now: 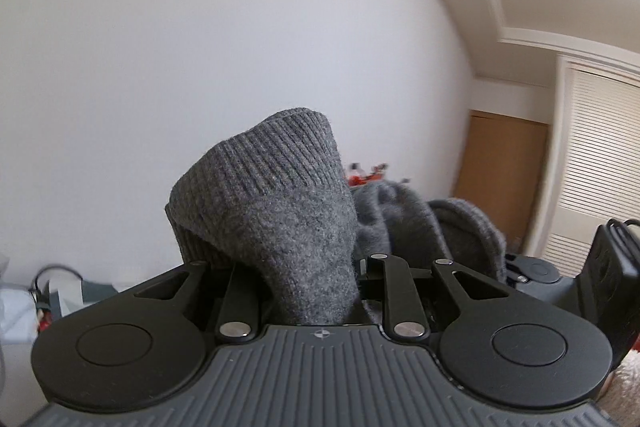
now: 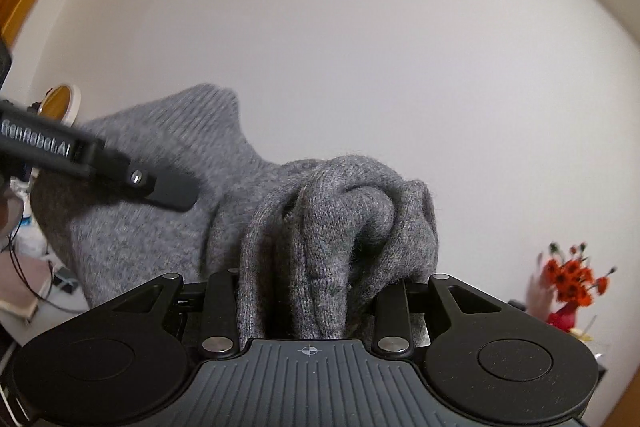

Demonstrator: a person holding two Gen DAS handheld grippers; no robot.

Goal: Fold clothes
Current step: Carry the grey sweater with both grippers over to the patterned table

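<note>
Against the plain white wall (image 1: pixel 200 47), your left tool (image 1: pixel 316 291) and right tool (image 2: pixel 316 303) each clamp the soft, floppy grey sweater (image 2: pixel 340 219); grip near its firmer ribbed hem (image 1: pixel 276 143).

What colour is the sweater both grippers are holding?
Heathered grey knit sweater with a ribbed cuff, clearest in the left wrist view.

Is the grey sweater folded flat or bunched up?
Bunched up: the grey sweater hangs in loose rolls between both hand-held grippers, not flat.
</note>
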